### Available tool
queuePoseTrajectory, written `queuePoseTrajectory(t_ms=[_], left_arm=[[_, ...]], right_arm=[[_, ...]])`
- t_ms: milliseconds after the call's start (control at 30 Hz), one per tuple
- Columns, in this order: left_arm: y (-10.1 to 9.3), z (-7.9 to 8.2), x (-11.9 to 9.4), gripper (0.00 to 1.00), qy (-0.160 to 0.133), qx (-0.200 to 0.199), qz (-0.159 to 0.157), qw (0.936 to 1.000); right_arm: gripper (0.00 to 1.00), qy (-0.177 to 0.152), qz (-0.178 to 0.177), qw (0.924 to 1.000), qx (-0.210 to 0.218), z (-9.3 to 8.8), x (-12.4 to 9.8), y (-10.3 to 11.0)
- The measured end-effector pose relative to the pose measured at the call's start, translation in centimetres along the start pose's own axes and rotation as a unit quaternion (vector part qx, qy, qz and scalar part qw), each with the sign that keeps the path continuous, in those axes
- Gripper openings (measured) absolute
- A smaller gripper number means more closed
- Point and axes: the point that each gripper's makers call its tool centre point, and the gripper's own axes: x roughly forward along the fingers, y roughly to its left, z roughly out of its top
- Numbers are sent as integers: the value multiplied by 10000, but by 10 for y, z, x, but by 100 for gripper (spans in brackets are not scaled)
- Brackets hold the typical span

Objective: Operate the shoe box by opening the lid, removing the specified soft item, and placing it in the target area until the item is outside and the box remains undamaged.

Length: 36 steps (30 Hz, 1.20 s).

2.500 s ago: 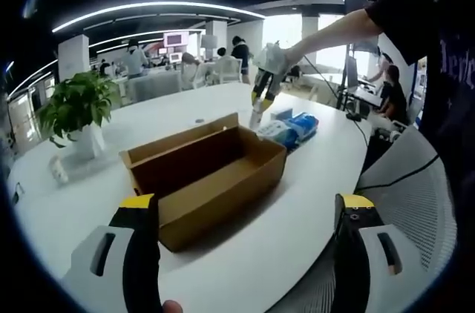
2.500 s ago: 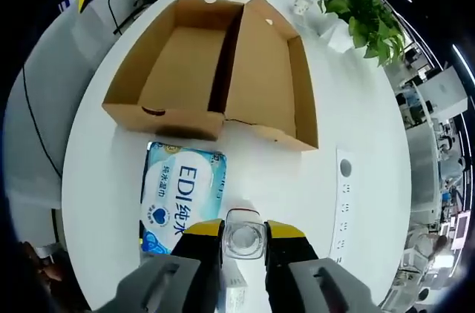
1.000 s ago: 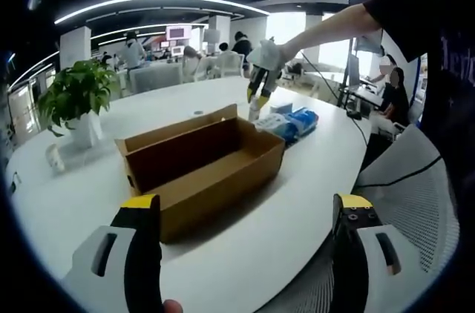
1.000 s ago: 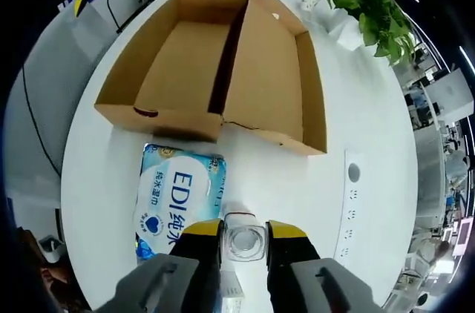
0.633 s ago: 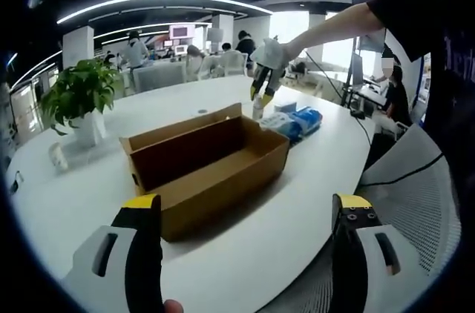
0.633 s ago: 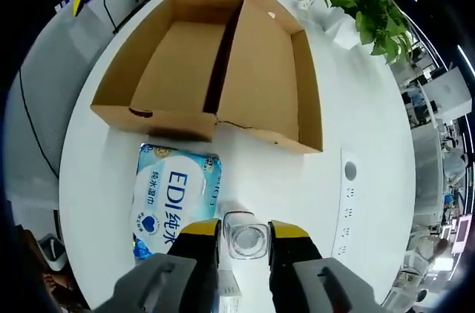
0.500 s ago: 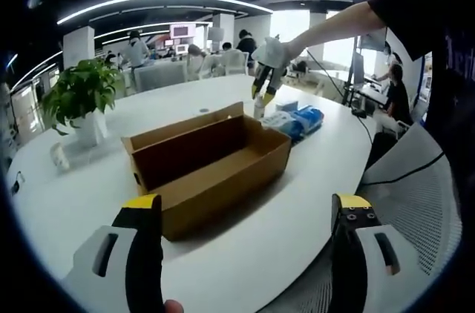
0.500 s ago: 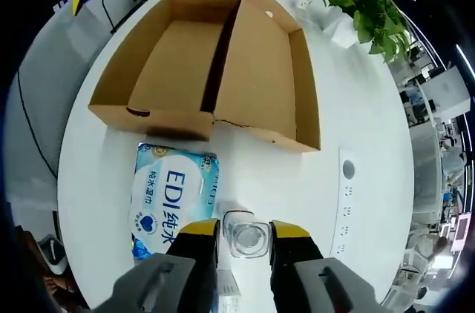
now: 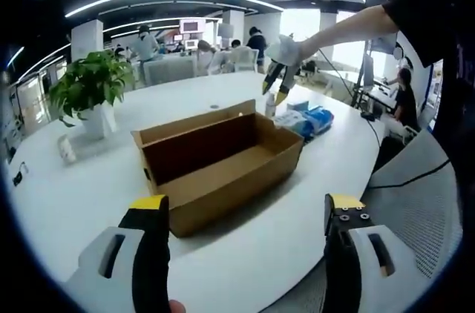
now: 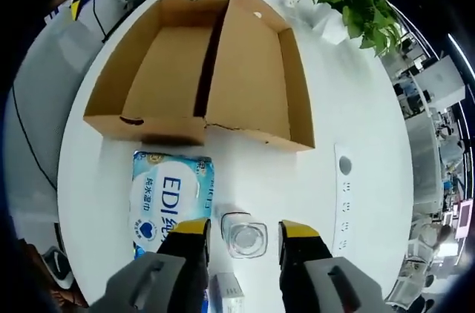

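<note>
White laminate forms the round table (image 10: 356,90), which carries the open cardboard shoe box (image 10: 200,68) near its middle with the lid folded back flat beside the tray, and a potted plant (image 9: 89,90) toward the far edge. The blue wet-wipes pack (image 10: 167,198) lies outside the box, just beside its short end wall. The right gripper (image 10: 243,233) is spread around a small clear jar (image 10: 245,236) without touching it, and the left gripper (image 9: 241,209) is spread wide and empty at the near table edge.

Open shoe box (image 10: 185,76) gapes unobstructed; wipes pack (image 10: 169,198) and jar (image 10: 246,236) crowd the table (image 10: 356,105) beside it.
</note>
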Motion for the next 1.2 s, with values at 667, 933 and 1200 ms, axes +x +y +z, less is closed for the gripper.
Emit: queuePoseTrajectory(t_ms=[667, 933, 1200], left_arm=[[41, -2, 6, 62, 257, -799, 450, 9955], [64, -4, 7, 52, 285, -991, 839, 9911], [84, -7, 12, 41, 311, -1269, 1124, 9850]], right_arm=[[46, -742, -211, 9806, 1801, 28, -15, -18], [46, -1077, -276, 9617, 2506, 39, -15, -27], [44, -1231, -243, 9455, 3005, 43, -9, -28]])
